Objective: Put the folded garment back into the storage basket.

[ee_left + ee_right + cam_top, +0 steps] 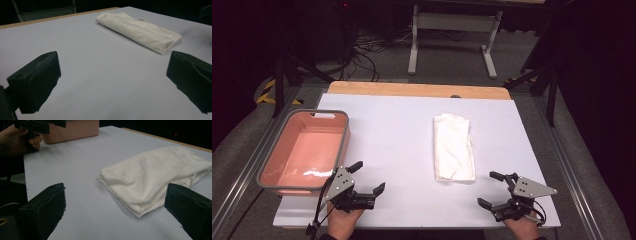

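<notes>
A folded white cloth [454, 147] lies lengthwise on the white table top [402, 135], right of centre. It lies ahead of the left gripper's jaws [140, 27] and close in front of the right gripper's jaws [155, 177]. My left gripper [367, 177] rests near the front edge, beside the pink bin, open and empty; its jaws stand wide apart [112, 82]. My right gripper [491, 189] sits near the front right, just short of the cloth's near end, open with nothing between its fingers [115, 212].
A pink rectangular bin [304, 150] with a grey rim stands empty at the left of the table; its wall [72, 130] appears behind the person's left hand [17, 140]. A wooden strip [417, 90] runs along the far edge. Beyond are a table frame and cables on the floor.
</notes>
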{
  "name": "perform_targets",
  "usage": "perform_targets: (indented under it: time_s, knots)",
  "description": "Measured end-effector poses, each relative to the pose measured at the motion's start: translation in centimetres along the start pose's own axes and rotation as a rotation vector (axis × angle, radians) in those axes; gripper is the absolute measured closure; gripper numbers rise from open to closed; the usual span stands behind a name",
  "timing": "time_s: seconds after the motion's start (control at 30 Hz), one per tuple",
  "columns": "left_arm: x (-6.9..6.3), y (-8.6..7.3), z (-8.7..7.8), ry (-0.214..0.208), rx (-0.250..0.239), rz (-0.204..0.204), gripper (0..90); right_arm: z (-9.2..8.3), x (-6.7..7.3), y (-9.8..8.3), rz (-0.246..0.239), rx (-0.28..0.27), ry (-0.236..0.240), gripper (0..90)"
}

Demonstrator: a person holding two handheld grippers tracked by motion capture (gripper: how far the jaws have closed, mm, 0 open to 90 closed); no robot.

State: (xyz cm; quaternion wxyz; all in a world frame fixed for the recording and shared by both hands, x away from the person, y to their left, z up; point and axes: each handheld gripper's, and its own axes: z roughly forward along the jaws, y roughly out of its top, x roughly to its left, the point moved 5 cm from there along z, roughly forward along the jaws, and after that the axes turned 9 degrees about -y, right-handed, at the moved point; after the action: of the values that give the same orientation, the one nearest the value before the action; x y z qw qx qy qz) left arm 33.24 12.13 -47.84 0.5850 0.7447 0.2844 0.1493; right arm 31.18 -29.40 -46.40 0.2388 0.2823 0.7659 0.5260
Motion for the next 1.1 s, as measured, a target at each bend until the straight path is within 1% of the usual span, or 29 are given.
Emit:
perform_targets:
  time_s: [0.1, 0.33, 0.53, 0.57, 0.7, 0.73, 0.77, 0.8, 0.83, 0.9, 0.93, 0.97, 1.03, 1.1]
  knots:
    - [-0.1, 0.0, 0.1, 0.001, 0.000, 0.002, 0.1, -0.1, 0.0, 0.0, -0.001, -0.004, -0.010, 3.1]
    - [-0.3, 0.0, 0.3, 0.000, 0.017, 0.018, 0.2, -0.2, -0.3, 0.0, 0.007, -0.009, -0.026, 2.2]
    - [-0.4, 0.1, 0.2, -0.004, 0.020, 0.017, 0.4, -0.1, -0.2, 0.0, 0.005, -0.008, -0.024, 2.4]
    - [-0.4, 0.2, 0.3, -0.017, 0.029, 0.012, 0.4, -0.1, -0.2, 0.0, 0.006, -0.007, -0.020, 2.6]
    - [-0.5, 0.5, 0.6, -0.030, 0.048, 0.015, 0.1, -0.1, -0.2, 0.0, 0.003, -0.004, -0.017, 3.6]
    - [-0.6, 0.7, 0.7, -0.039, 0.053, 0.006, 0.1, -0.1, -0.2, 0.0, 0.004, -0.006, -0.016, 3.6]
    - [-0.7, 0.9, 0.7, -0.038, 0.064, 0.011, 0.1, -0.1, -0.2, 0.0, 0.003, -0.006, -0.017, 3.6]
    - [-0.7, 0.9, 0.7, -0.038, 0.064, 0.011, 0.2, -0.1, -0.2, 0.0, 0.003, -0.007, -0.018, 3.6]
    - [-1.0, 1.4, 0.9, -0.049, 0.075, 0.019, 0.2, -0.1, -0.3, 0.0, 0.003, -0.011, -0.022, 3.6]
    - [-1.3, 2.0, 1.0, -0.066, 0.073, 0.021, 0.3, -0.2, -0.3, 0.0, 0.002, -0.016, -0.028, 3.6]
    - [-1.3, 2.0, 1.0, -0.066, 0.073, 0.021, 0.3, -0.2, -0.3, 0.0, 0.002, -0.016, -0.028, 3.6]
    - [-1.3, 2.3, 1.1, -0.078, 0.064, 0.016, 0.3, -0.2, -0.3, 0.0, 0.004, -0.019, -0.028, 3.6]
    - [-1.2, 2.6, 1.3, -0.098, 0.052, -0.009, 0.4, -0.2, -0.3, 0.0, 0.005, -0.016, -0.026, 3.6]
    - [-0.9, 2.9, 1.6, -0.103, 0.054, -0.017, 1.9, -0.1, -0.2, 0.0, 0.006, -0.010, -0.020, 4.0]
